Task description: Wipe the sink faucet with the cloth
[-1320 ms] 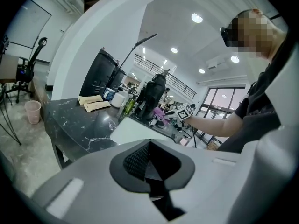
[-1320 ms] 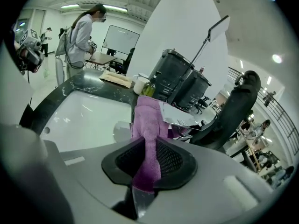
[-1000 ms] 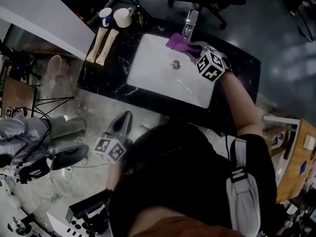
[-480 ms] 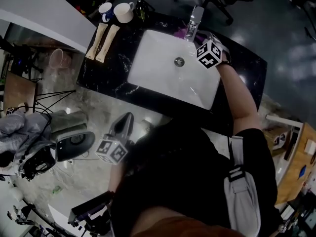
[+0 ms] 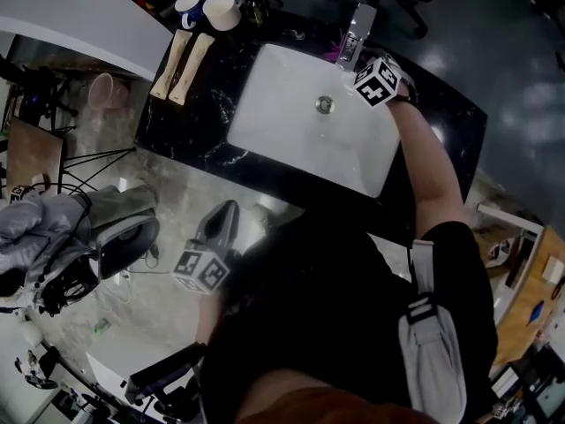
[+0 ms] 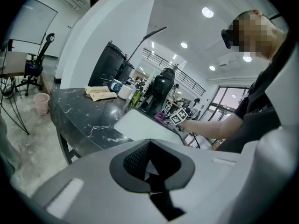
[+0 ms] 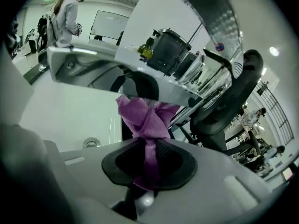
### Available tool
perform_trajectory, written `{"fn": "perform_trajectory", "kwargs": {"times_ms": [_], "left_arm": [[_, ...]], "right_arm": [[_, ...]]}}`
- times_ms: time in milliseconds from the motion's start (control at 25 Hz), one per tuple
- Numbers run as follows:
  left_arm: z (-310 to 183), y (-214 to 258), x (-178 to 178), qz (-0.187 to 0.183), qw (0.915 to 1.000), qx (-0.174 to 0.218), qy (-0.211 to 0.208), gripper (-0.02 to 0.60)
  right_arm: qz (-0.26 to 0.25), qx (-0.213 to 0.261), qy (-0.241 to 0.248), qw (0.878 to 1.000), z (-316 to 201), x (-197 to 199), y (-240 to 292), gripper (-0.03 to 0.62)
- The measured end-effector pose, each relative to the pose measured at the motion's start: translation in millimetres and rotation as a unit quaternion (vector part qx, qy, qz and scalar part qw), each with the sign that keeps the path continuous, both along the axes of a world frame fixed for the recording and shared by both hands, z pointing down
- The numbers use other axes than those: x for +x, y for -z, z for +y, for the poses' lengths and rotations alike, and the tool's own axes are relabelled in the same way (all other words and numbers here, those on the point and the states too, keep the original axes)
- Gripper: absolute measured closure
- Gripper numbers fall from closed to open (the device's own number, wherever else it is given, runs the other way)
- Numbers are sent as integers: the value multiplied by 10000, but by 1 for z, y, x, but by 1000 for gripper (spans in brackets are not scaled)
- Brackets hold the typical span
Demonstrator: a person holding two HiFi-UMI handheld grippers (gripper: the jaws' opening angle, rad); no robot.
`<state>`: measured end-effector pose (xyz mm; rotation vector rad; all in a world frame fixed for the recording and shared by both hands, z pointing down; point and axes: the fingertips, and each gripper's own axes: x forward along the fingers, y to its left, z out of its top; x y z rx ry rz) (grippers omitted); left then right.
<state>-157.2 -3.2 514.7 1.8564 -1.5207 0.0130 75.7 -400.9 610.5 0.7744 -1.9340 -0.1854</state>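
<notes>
Head view, looking steeply down: nearest the camera was the person's dark-clothed body. Just left of it was the left gripper [image 5: 225, 212], held over the floor short of the counter. Its two jaws were pressed together with nothing between them.

Beyond it ran one black marbled countertop [image 5: 190, 135] with one white rectangular sink [image 5: 274, 126] set into it. A single round drain [image 5: 324, 104] sat toward the basin's far side.

The right gripper [image 5: 355, 64] reached over the basin's far right corner. Its two jaws were partly closed and clamped on one purple cloth [image 7: 142, 118]. The cloth bunched up out of the pads to the underside of the spout of the one chrome faucet [image 5: 359, 26], which stood at the sink's back rim.

On the counter left of the sink, two long tan items [image 5: 179, 64] lay side by side. Past them, at the counter's far end, two mugs [image 5: 205, 7] stood just beside each other.
</notes>
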Motion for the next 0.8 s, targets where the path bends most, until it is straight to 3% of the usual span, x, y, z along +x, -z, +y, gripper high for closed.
{"fn": "perform_trajectory", "kwargs": {"times_ms": [320,480,640,800], "left_arm": [[-9,11,1,-110,9996,122,-234,588],[-13,17,3,-112,9988,208,-431,588],[-16,16,5,4,9978,277,-606,588],[-22,16,13,118,9961,355,-793,588]], "right_arm": [[32,-147,-129,9998,0,1,-5,513],[-856,-345,-853,9921,10,11,13,514],[-2082,-449,-1673,9626,24,38,48,514],[-3372,-431,-2121,9162,27,58,100,516]]}}
